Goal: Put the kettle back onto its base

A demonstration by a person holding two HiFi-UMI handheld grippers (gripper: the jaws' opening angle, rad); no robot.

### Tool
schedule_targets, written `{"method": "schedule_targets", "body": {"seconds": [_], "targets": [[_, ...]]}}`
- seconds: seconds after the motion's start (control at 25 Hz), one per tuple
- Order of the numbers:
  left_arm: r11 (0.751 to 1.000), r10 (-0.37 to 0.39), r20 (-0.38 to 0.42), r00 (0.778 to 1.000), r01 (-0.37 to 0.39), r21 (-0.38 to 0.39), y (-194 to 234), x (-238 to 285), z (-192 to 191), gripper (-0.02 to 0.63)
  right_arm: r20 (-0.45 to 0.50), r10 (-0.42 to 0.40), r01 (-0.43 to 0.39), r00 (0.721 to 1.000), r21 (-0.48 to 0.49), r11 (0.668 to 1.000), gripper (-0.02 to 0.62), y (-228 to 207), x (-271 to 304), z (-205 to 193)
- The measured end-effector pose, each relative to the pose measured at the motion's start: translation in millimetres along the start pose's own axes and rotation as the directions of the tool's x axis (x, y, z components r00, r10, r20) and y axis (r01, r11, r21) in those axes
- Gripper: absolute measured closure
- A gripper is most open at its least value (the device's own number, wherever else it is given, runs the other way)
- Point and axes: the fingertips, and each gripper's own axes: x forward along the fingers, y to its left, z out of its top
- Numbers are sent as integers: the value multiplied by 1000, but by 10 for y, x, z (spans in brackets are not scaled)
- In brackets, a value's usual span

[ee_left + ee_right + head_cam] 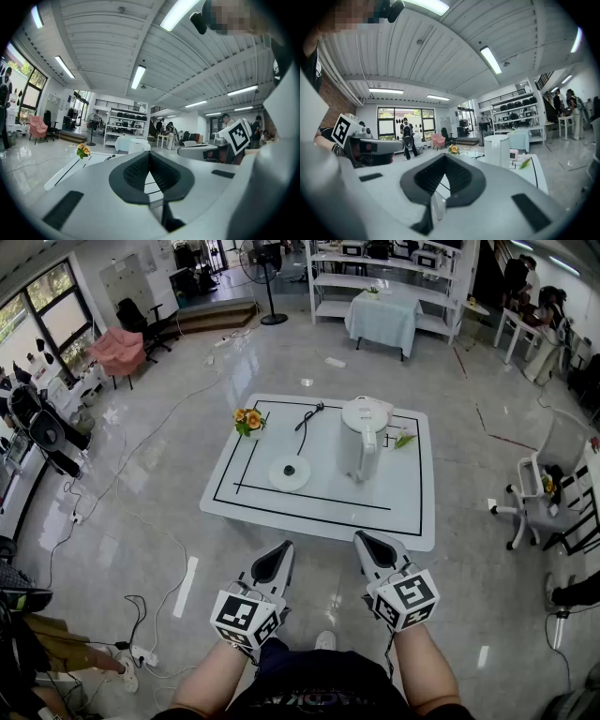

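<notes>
The left gripper (279, 555) and the right gripper (369, 544) are both clenched, jaws pressed together with nothing between them. They are held side by side over the floor, just short of the near edge of the low white table (412, 514), pointing toward it.

Beyond them lies a bare strip of table marked with black lines. The round white base (290, 473) sits left of the table's middle, closer to the near edge. The white kettle (361, 441) stands upright just right of the middle, beside the base but apart from it, its handle turned to the near side. A black cord (306, 418) lies between the base and the far edge.

A small bunch of orange flowers (248, 420) stands by the far left corner, and a green leaf (405, 440) lies just right of the kettle. Off the right edge is a white office chair (542, 491); cables (141, 652) trail over the floor on the left.
</notes>
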Motion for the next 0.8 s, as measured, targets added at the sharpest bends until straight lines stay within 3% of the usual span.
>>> {"method": "schedule_targets", "body": {"seconds": [0.8], "targets": [[999,37,15,999,-37,3,216,186,82,599,49,46,-49,998,51,998,592,-85,183,69]]}}
